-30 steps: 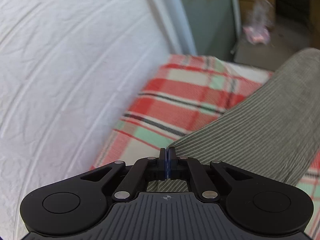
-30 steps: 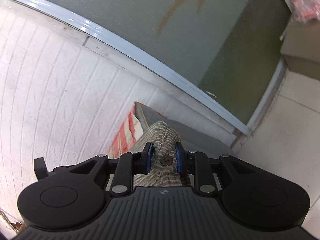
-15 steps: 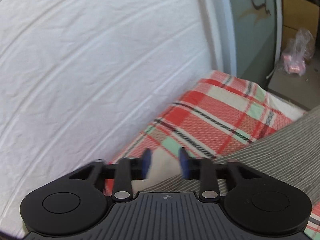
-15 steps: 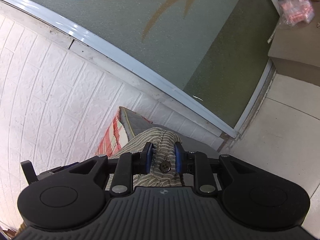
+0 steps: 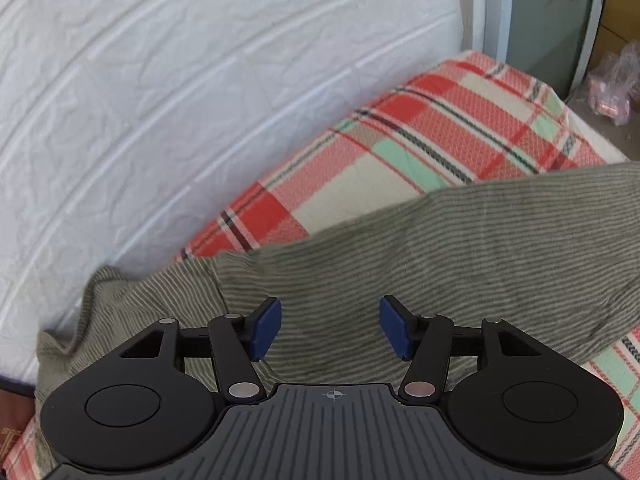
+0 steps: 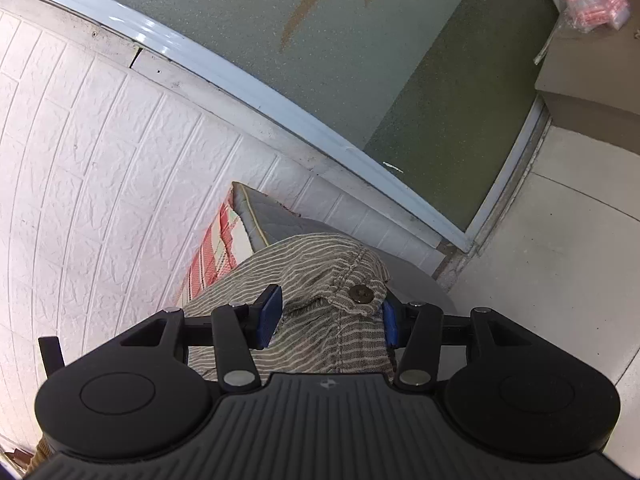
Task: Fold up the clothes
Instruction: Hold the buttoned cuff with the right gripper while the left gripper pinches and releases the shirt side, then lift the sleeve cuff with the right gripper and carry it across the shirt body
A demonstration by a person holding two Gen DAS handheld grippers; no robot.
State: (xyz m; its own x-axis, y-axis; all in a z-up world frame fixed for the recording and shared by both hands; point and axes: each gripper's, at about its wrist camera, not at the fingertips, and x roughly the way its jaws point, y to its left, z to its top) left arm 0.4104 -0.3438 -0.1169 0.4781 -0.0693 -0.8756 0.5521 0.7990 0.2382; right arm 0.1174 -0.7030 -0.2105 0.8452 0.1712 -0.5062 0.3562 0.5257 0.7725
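A striped garment (image 5: 440, 248) lies stretched across a plaid-covered bed (image 5: 420, 140), both grippers having just opened, the left gripper (image 5: 330, 330) wide above the cloth, the right gripper (image 6: 330, 316) loosely around the buttoned end (image 6: 362, 294), so folding seems barely begun.

Black ribbed grippers (image 5: 330, 330); blue pads (image 5: 267, 330)

We see the striped garment (image 5: 440, 248) lying across the plaid blanket (image 5: 420, 136), which runs along the wall (image 5: 160, 100) behind it. Our left gripper (image 5: 329, 330) hangs above the garment. At the blanket's far end stands a glass door (image 5: 552, 12), with a plastic bag (image 5: 612, 84) on the floor beyond. The garment's buttoned end (image 6: 340, 280) sits between our right gripper (image 6: 330, 316) fingers, the floor (image 6: 560, 272) to its right.
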